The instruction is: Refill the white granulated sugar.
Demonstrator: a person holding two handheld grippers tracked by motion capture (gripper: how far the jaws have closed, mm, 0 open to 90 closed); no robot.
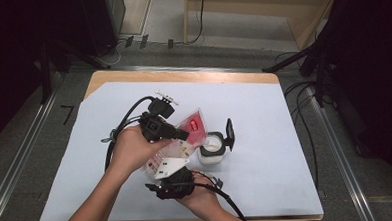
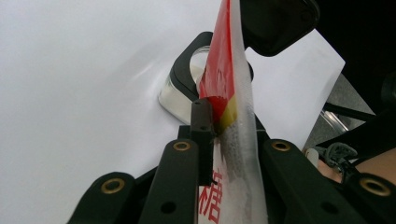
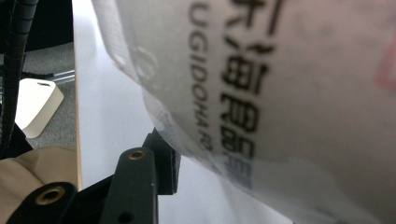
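White-covered table (image 1: 265, 137) on a grey floor, left gripper (image 2: 219, 126) pinching the red-and-white bag (image 1: 185, 136) tilted over the open jar (image 1: 212, 151) (lid flipped back), right gripper (image 1: 173, 185) clamped on the bag's lower end.

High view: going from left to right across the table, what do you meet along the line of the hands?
Left hand → left gripper shut on the red-and-white bag → open white jar → its flipped-up black lid, all over the white sheet.
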